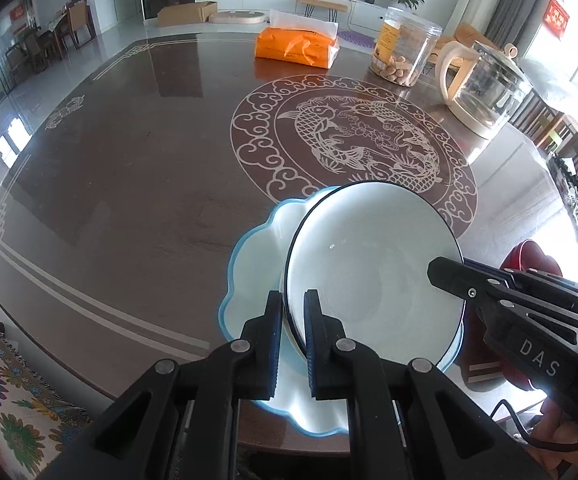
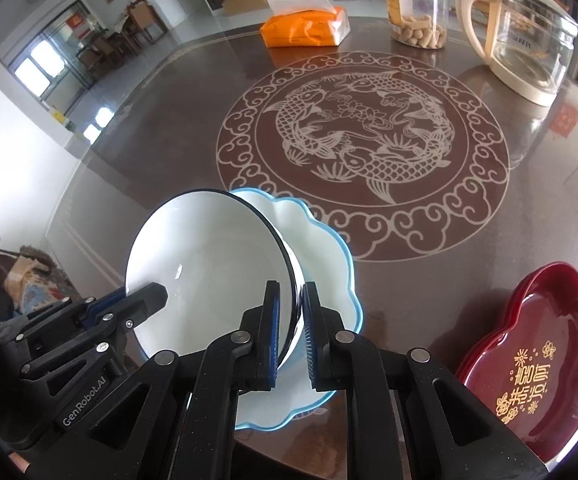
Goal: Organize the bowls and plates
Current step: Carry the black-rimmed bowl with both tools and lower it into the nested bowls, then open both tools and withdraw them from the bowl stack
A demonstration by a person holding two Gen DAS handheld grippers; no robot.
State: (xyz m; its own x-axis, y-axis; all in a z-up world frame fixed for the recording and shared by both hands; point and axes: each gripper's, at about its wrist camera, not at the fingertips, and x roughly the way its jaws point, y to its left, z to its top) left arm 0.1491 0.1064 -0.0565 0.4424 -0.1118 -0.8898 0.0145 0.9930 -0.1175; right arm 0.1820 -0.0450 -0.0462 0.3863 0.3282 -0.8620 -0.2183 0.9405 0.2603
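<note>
A white bowl with a dark rim (image 1: 369, 264) (image 2: 209, 264) hangs tilted over a white scalloped plate with a blue edge (image 1: 249, 264) (image 2: 325, 256) near the table's front edge. My left gripper (image 1: 293, 340) is shut on the bowl's near-left rim, one pad inside and one outside. The right gripper (image 2: 291, 340) pinches the opposite rim; in the left wrist view it comes in from the right (image 1: 449, 276). In the right wrist view the left gripper (image 2: 145, 300) reaches in from the lower left. Whether the bowl touches the plate is hidden.
The brown table (image 1: 129, 168) bears a round fish pattern (image 2: 361, 148). At the back stand an orange tissue pack (image 1: 297, 46), a clear snack jar (image 1: 405, 48) and a glass kettle (image 1: 485, 88). Dark red flower-shaped trays (image 2: 541, 364) lie stacked at the front right.
</note>
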